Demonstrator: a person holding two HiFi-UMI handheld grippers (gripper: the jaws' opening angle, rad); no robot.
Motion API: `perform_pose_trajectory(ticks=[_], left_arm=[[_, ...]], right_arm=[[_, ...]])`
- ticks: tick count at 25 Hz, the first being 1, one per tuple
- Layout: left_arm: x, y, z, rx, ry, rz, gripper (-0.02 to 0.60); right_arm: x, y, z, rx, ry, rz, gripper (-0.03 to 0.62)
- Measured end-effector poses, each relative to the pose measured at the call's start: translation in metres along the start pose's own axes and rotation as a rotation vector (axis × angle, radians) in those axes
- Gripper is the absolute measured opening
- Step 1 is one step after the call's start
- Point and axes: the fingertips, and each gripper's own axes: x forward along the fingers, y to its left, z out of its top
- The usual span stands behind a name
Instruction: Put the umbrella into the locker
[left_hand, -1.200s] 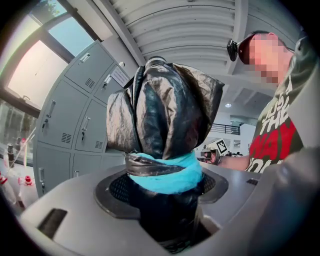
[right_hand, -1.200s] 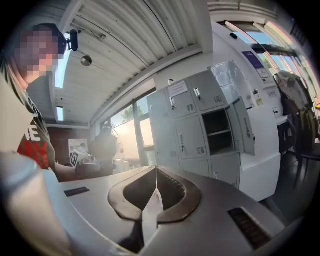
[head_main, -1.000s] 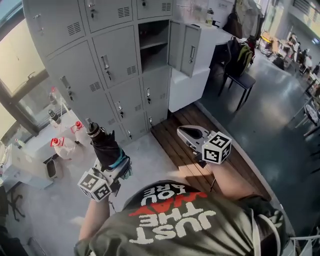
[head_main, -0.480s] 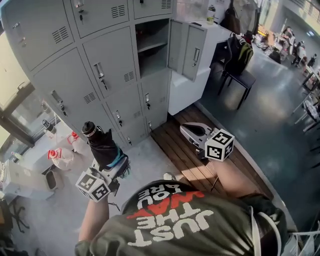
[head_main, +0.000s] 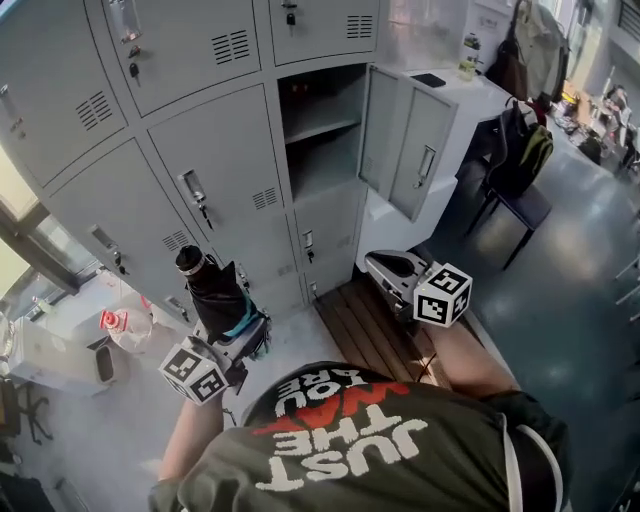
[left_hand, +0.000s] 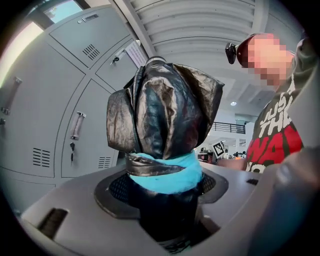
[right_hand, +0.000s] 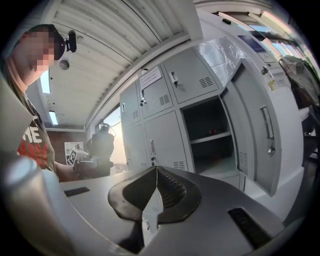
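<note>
Lockers (head_main: 215, 165) closer now — left gripper (head_main: 236, 332) clamps the umbrella (head_main: 213, 290), right gripper (head_main: 377, 266) pinched empty; open locker (head_main: 318, 128) not reached yet.

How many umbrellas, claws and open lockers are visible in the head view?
umbrella: 1
claws: 2 (left claw, right claw)
open locker: 1
Total: 4

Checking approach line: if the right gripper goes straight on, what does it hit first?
Probably the closed locker door just left of the open compartment; the right gripper aims beside the opening, depth unclear.
</note>
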Motion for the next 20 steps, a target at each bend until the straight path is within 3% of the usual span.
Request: perform_pose_trajectory(ticks=[5,8,11,20], left_arm=[[0.094,0.024,0.017,0.011,-0.018,0.032,0.300],[0.141,0.031,0.019,0.073,0.017,0.024,0.299],[0.182,0.040,0.023,0.165,0.071,0.013,0.299],[0.295,0.061,0.044,0.197,0.177,-0.030,0.298]], right_arm=[[0.014,-0.073,0.027,-0.056,0.011,0.060,0.034],[0.015,-0.103,0.027,-0.047,0.022,0.071,0.034],[0.014,-0.125,0.021,-0.037,0.034,0.064,0.034],[0.008,-0.149,0.040,-0.078,-0.001,0.023,0.034]])
